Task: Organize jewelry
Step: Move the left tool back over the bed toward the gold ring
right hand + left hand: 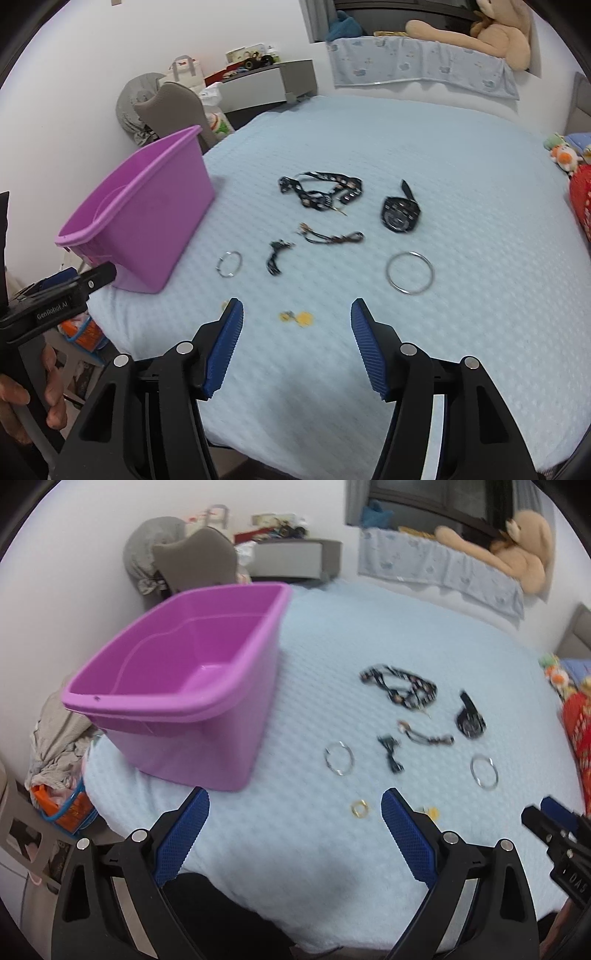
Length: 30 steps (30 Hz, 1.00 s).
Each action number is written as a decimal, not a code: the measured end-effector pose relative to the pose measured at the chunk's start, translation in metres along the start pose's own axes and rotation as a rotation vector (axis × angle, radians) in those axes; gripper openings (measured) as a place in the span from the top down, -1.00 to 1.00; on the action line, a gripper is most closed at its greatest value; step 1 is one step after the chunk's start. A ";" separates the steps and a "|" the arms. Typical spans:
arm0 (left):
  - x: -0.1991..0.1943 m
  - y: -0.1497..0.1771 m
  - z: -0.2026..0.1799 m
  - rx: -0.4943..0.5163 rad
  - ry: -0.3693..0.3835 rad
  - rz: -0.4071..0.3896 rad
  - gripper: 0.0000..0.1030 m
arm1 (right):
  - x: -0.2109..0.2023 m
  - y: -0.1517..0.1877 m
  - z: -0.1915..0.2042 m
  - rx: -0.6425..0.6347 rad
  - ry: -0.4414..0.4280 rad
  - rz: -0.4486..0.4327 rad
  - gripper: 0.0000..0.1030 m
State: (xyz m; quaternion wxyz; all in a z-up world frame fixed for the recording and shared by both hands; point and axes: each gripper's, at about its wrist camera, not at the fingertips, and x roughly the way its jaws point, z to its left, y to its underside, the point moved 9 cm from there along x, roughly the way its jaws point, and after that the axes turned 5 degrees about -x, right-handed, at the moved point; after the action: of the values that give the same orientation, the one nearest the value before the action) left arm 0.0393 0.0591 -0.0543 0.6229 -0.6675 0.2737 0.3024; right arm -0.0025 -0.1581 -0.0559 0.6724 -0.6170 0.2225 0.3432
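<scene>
A purple plastic bin stands empty on the light blue bed, also in the right wrist view. Jewelry lies spread to its right: a black patterned strap, a black watch, a beaded cord, a small dark piece, a small silver ring, a large silver bangle, yellow earrings and a gold ring. My left gripper is open and empty above the bed's near edge. My right gripper is open and empty, just short of the yellow earrings.
A grey nightstand and bags stand behind the bed on the left. A plush bear lies on the far sill. Stuffed toys and a red item sit at the bed's right edge. Laundry and an orange basket lie below left.
</scene>
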 end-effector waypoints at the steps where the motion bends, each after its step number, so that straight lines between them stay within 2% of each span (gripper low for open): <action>1: 0.003 0.008 -0.005 0.015 0.004 0.016 -0.80 | 0.000 0.002 -0.002 0.003 0.004 -0.001 -0.14; 7: 0.018 0.034 -0.019 0.018 0.060 0.065 -0.80 | 0.013 0.028 -0.005 0.018 0.000 0.017 -0.15; 10: 0.029 0.044 -0.023 0.030 0.051 0.060 -0.80 | 0.025 0.037 -0.004 -0.003 -0.001 0.029 -0.15; 16: 0.067 0.061 -0.027 0.023 0.033 0.124 -0.80 | 0.050 0.047 -0.005 0.011 -0.012 0.052 -0.15; 30: 0.125 0.052 -0.034 0.053 0.008 0.125 -0.80 | 0.111 0.044 -0.003 -0.034 -0.010 0.118 -0.15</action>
State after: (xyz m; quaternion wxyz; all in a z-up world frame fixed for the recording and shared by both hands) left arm 0.0866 0.0227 -0.1806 0.6193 -0.6337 0.3251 0.3305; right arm 0.0397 -0.1400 -0.1665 0.6415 -0.6122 0.2492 0.3893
